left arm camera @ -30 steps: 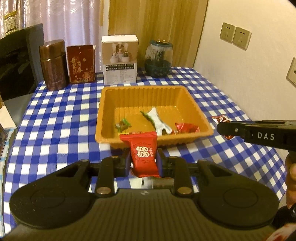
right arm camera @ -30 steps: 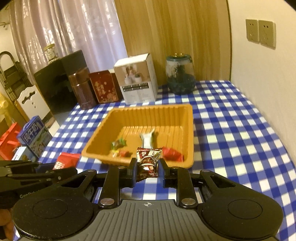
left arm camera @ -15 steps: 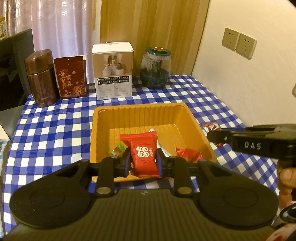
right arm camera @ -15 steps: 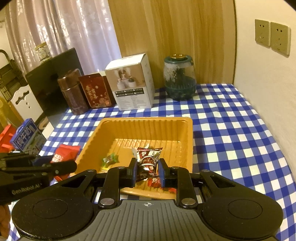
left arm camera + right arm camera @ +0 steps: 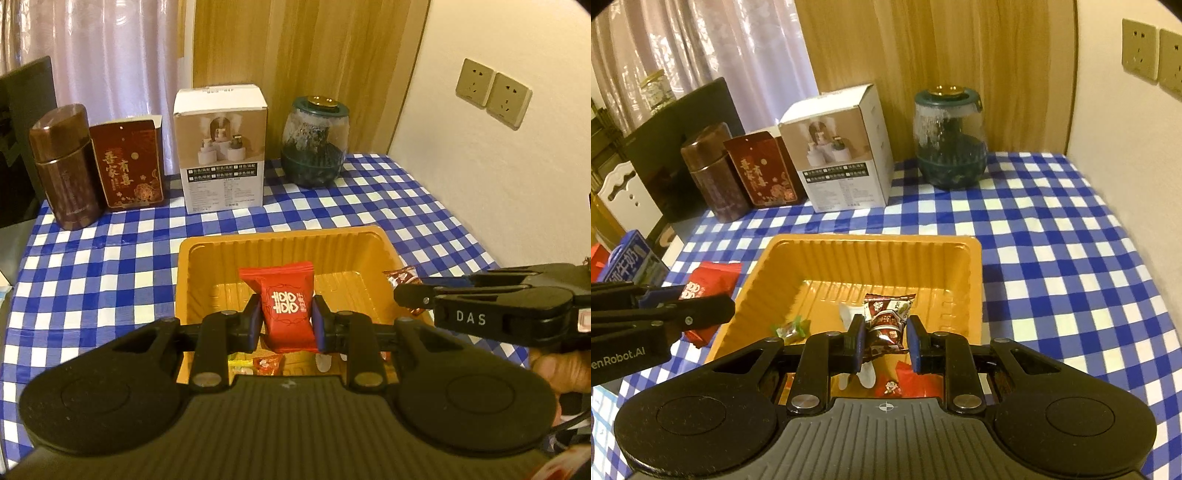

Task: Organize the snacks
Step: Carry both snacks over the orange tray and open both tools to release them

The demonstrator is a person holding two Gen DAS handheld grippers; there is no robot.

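Above the orange tray (image 5: 192, 280), the left gripper (image 5: 287, 323) clamps a red snack packet (image 5: 284, 310) at its sides. The right gripper (image 5: 885, 341) pinches a brown snack packet (image 5: 886, 317) likewise. Both look light, crinkly and slippery, so mid-body holds suit.

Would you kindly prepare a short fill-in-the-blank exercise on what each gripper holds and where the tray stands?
1. The left gripper is shut on a ____ snack packet.
2. The right gripper holds a brown snack packet above the ____ tray.
3. The tray rests on a blue-and-white ____ tablecloth.
4. Behind the tray, the white box stands between the red tin and the glass ____.

Missing words: red; orange; checked; jar
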